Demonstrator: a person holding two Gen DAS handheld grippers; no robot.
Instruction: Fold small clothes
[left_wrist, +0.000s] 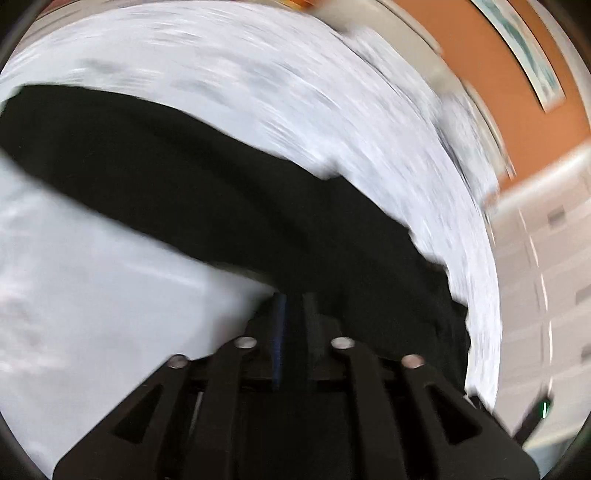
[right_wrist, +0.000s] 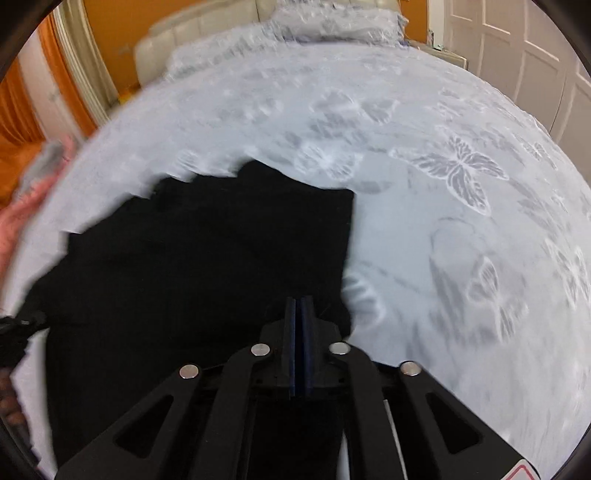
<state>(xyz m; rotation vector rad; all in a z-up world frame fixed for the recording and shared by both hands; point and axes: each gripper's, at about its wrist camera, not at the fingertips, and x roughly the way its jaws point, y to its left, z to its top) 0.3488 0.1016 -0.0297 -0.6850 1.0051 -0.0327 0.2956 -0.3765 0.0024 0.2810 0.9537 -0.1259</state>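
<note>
A black garment (left_wrist: 207, 192) lies across a pale grey bedspread with butterfly prints (left_wrist: 258, 92). In the left wrist view my left gripper (left_wrist: 293, 299) is shut on the garment's edge, with black cloth between the fingers. In the right wrist view the same black garment (right_wrist: 207, 258) spreads to the left and ahead of my right gripper (right_wrist: 300, 301), whose fingers are pressed together on the garment's right edge. Both views are motion-blurred.
The bedspread (right_wrist: 443, 221) fills most of the right wrist view. A cream headboard (right_wrist: 192, 33) and pillows (right_wrist: 332, 18) stand at the far end. Orange walls (left_wrist: 491, 81) and white panelled doors (right_wrist: 517, 44) surround the bed. A pink-grey blurred shape (right_wrist: 33, 192) is at the left edge.
</note>
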